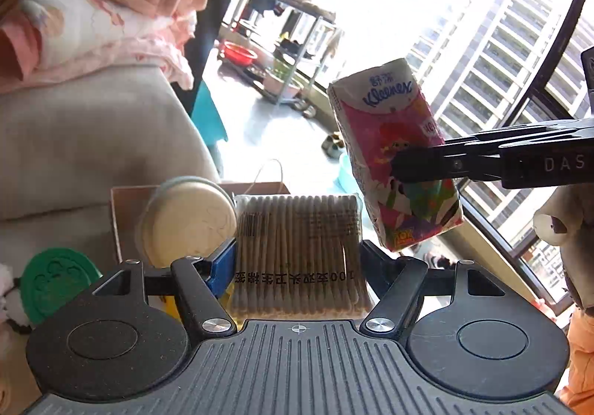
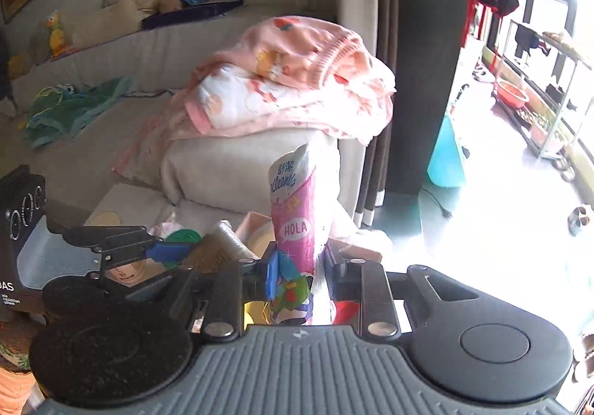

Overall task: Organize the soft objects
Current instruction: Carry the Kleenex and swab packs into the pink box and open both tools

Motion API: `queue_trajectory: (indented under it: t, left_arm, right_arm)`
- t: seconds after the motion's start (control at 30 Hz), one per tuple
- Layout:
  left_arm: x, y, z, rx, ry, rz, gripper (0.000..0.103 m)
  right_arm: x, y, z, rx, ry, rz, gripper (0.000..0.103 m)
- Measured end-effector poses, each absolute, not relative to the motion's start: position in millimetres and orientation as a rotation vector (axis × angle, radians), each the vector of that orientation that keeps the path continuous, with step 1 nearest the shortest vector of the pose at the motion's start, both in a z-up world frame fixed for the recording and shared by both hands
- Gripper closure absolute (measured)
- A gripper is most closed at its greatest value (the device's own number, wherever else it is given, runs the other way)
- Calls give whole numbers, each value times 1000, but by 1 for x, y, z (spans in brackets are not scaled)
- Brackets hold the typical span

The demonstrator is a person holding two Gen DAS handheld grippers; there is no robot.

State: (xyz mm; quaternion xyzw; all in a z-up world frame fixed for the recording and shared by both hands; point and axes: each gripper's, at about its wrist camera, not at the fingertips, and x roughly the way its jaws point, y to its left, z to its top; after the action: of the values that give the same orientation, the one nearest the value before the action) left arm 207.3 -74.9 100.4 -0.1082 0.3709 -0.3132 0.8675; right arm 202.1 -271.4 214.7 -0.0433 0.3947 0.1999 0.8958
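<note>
My left gripper (image 1: 297, 261) is shut on a clear pack of cotton swabs (image 1: 297, 225), which stands upright between its blue pad and black finger. From the right, my right gripper (image 1: 399, 168) reaches in, shut on a pink and white Kleenex tissue pack (image 1: 386, 110) that hangs tilted in the air above and right of the swabs. In the right wrist view the tissue pack (image 2: 297, 214) stands up between the right gripper's (image 2: 302, 266) fingers. The left gripper (image 2: 185, 251) shows at the left there, with the swab pack (image 2: 219, 240) in it.
Below the swabs sits an open cardboard box (image 1: 126, 199) with a round cream-lidded tin (image 1: 189, 222); a green round lid (image 1: 55, 281) lies to its left. Pink blankets (image 2: 289, 81) are piled on the beige sofa (image 2: 237, 170). A black box (image 2: 18, 214) stands at the left.
</note>
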Motion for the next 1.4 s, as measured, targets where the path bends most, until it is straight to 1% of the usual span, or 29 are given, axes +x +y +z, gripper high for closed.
queue_trajectory:
  t: [0.1, 0.17, 0.2, 0.37, 0.53, 0.57, 0.6, 0.63, 0.7, 0.73, 0.77, 0.8, 0.83, 0.9, 1.0, 1.07, 1.1, 1.13, 1.17, 1.2, 1.27, 1.4]
  left_arm:
    - [230, -96, 69, -100, 861, -538, 25]
    - [236, -99, 59, -26, 845, -478, 20]
    - [236, -98, 59, -20, 841, -473, 22]
    - [219, -77, 81, -27, 762, -473, 25]
    - [205, -60, 103, -46, 686, -456, 27]
    - [203, -60, 104, -48, 694, -468, 35]
    - [202, -61, 102, -46, 712, -482, 49]
    - [201, -64, 100, -35, 735, -491, 55]
    - [201, -74, 91, 49, 740, -461, 67]
    - [198, -75, 90, 81, 730, -451, 70]
    - [198, -76, 88, 97, 725, -447, 73]
    - [199, -78, 87, 104, 726, -448, 73]
    - [200, -79, 85, 106, 728, -449, 73]
    - [202, -79, 83, 106, 732, -447, 72]
    - [211, -76, 76, 70, 740, -442, 72]
    - [214, -72, 72, 41, 739, -440, 72]
    - [215, -70, 71, 33, 740, -442, 71]
    - [215, -69, 70, 27, 740, -448, 71]
    - [216, -67, 69, 20, 741, -453, 70]
    - [217, -65, 68, 8, 744, -457, 69]
    - [220, -60, 67, -38, 759, -458, 68]
    - [218, -47, 69, -129, 773, -457, 68]
  right_arm:
    - [210, -288, 189, -32, 871, 405, 79]
    - [215, -294, 164, -3, 918, 406, 79]
    - [219, -294, 152, 8, 943, 405, 79]
    - [241, -283, 108, 51, 1022, 414, 79]
    - [263, -275, 85, 135, 1038, 444, 79]
    - [267, -274, 82, 158, 1044, 455, 79]
    - [270, -272, 77, 183, 1051, 468, 79]
    - [273, -272, 76, 209, 1059, 485, 79]
    - [271, -271, 77, 203, 1052, 480, 77]
    - [267, -270, 80, 174, 1039, 480, 75]
    - [262, -272, 85, 141, 1022, 477, 75]
    - [256, -272, 90, 108, 1000, 468, 71]
    - [250, -273, 97, 79, 975, 457, 62]
    - [236, -278, 113, 49, 893, 444, 55]
    - [223, -286, 126, 69, 800, 391, 55]
    - [219, -288, 121, 97, 789, 374, 56]
    - [218, -287, 115, 105, 798, 379, 61]
    - [218, -284, 106, 114, 822, 392, 70]
    - [217, -282, 96, 120, 849, 394, 73]
    - [218, -278, 84, 125, 883, 392, 75]
    - [215, -274, 71, 115, 871, 352, 75]
    - [205, -274, 77, 117, 852, 358, 74]
